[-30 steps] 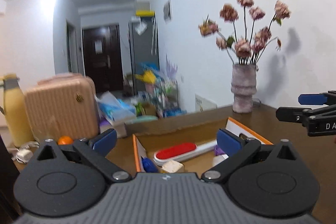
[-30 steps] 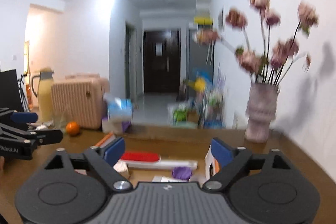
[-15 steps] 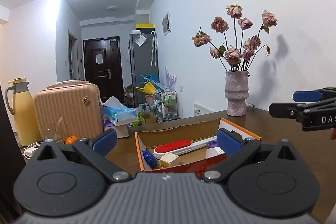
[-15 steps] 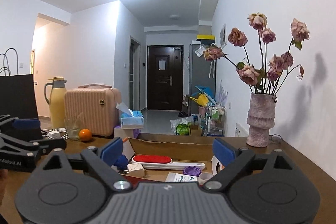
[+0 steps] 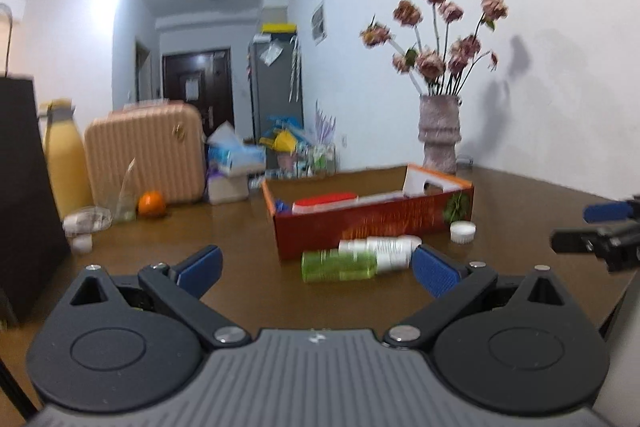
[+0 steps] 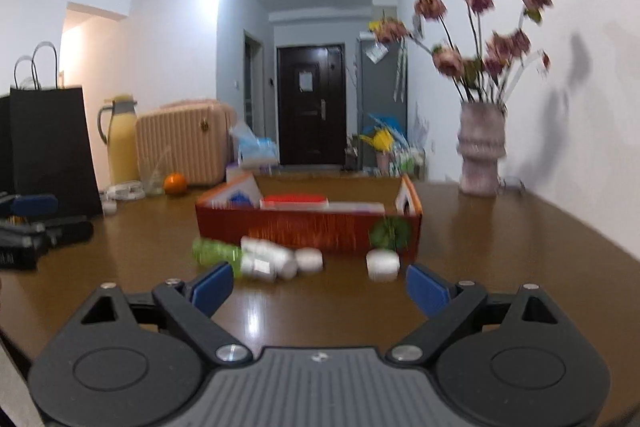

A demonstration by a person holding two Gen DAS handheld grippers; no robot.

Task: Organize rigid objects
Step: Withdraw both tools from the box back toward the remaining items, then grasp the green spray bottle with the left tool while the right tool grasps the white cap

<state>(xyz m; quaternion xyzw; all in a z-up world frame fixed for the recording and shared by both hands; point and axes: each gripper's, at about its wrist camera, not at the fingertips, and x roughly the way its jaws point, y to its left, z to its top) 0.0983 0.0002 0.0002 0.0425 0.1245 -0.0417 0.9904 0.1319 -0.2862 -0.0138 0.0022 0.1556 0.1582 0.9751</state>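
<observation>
An open red cardboard box [image 5: 372,223] [image 6: 308,227] stands on the brown table and holds a red-and-white brush [image 5: 324,203] [image 6: 294,202] among other small items. In front of it lie a green bottle [image 5: 340,265] [image 6: 212,251], a white bottle [image 5: 380,249] [image 6: 268,259] and a small white jar [image 5: 463,230] [image 6: 383,263]. My left gripper [image 5: 316,267] is open and empty, low over the table, just short of the bottles. My right gripper [image 6: 319,287] is open and empty too, facing the jar and bottles. Each gripper shows at the edge of the other's view.
A vase of dried flowers [image 5: 438,143] [image 6: 482,159] stands at the back right by the wall. At the back left are a pink suitcase [image 5: 144,155], a yellow flask [image 6: 120,139], an orange [image 5: 151,203], a glass and a black paper bag [image 6: 48,147].
Both grippers have dropped and drawn back from the box. The box now shows side-on, and the bottles and jar in front of it have come into view. Both stay open.
</observation>
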